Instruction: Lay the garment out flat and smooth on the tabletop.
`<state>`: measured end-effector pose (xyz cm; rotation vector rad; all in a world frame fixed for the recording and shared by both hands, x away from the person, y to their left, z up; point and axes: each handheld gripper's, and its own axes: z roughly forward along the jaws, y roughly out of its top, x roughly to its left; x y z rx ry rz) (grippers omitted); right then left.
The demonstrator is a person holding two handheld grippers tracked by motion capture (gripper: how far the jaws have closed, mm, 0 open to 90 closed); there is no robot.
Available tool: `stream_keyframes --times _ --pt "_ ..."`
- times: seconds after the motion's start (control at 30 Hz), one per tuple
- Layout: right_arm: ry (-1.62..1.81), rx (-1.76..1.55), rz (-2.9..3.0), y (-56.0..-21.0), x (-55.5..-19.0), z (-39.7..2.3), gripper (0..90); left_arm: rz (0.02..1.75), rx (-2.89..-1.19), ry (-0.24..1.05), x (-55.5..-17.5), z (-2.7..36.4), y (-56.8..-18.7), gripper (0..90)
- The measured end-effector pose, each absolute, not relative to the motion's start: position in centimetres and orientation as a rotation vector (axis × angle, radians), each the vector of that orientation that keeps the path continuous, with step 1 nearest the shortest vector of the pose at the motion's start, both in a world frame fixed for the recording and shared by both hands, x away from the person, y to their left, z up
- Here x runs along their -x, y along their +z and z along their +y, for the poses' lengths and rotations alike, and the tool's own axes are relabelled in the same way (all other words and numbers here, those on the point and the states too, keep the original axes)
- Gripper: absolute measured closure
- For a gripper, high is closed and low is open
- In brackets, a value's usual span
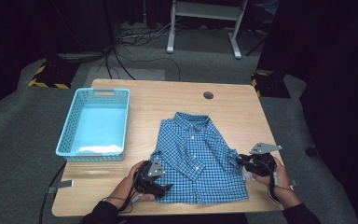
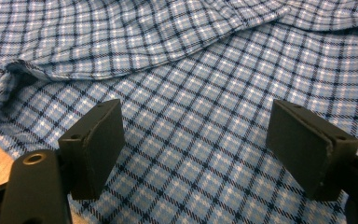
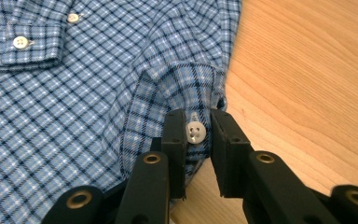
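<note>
A blue checked shirt lies flat, front up, on the wooden worktop, its collar toward the far edge and its hem at the near edge. To its left stands a light blue basket, well apart from the cloth. The left hand-held gripper sits at the shirt's near left corner, by the hem, held in the person's left hand. In the left gripper view its 2 black jaws stand wide apart over the checked fabric, with cloth spread beneath and between them and neither pad pressing on it; a folded sleeve edge lies just beyond the left jaw, and a strip of bare wood shows at the lower left. The right hand-held gripper is at the shirt's right side, near the sleeve end, in the person's right hand. In the right gripper view its jaws are drawn close together on the sleeve cuff, with a white button sitting between the pads. The cuff reaches the shirt's right edge, with bare worktop just beside it.
</note>
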<state>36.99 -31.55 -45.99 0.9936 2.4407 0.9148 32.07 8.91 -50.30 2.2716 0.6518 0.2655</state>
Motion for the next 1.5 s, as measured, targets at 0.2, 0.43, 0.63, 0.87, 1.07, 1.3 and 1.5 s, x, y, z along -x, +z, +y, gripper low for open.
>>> stream_keyframes --times 0.2,0.43,0.63,0.87,1.07,1.3,1.5 --pt "0.915 -1.016 2.42 -45.9 -36.9 -32.2 76.8 0.652 -2.271 0.265 -32.1 8.9 -50.3 19.1" --pt "0.904 -1.048 2.398 -46.0 -36.8 -33.1 76.9 0.653 -2.271 0.265 -32.1 8.9 -50.3 19.1" --pt "0.885 -1.079 2.375 -46.1 -36.8 -33.9 77.0 0.652 -2.272 0.265 -32.1 8.9 -50.3 19.1" --pt "0.857 -1.112 2.358 -46.3 -36.7 -34.6 77.1 0.652 -2.271 0.265 -32.1 8.9 -50.3 19.1" --pt "0.848 -1.151 2.348 -46.6 -36.7 -35.3 77.1 0.652 -2.271 0.265 -32.1 8.9 -50.3 19.1" --pt "0.833 -1.196 2.336 -46.9 -36.7 -36.0 77.1 0.652 -2.271 0.265 -32.1 8.9 -50.3 19.1" --pt "0.828 -1.217 2.33 -47.0 -36.4 -36.6 77.0 0.652 -2.271 0.265 -32.1 8.9 -50.3 19.1"
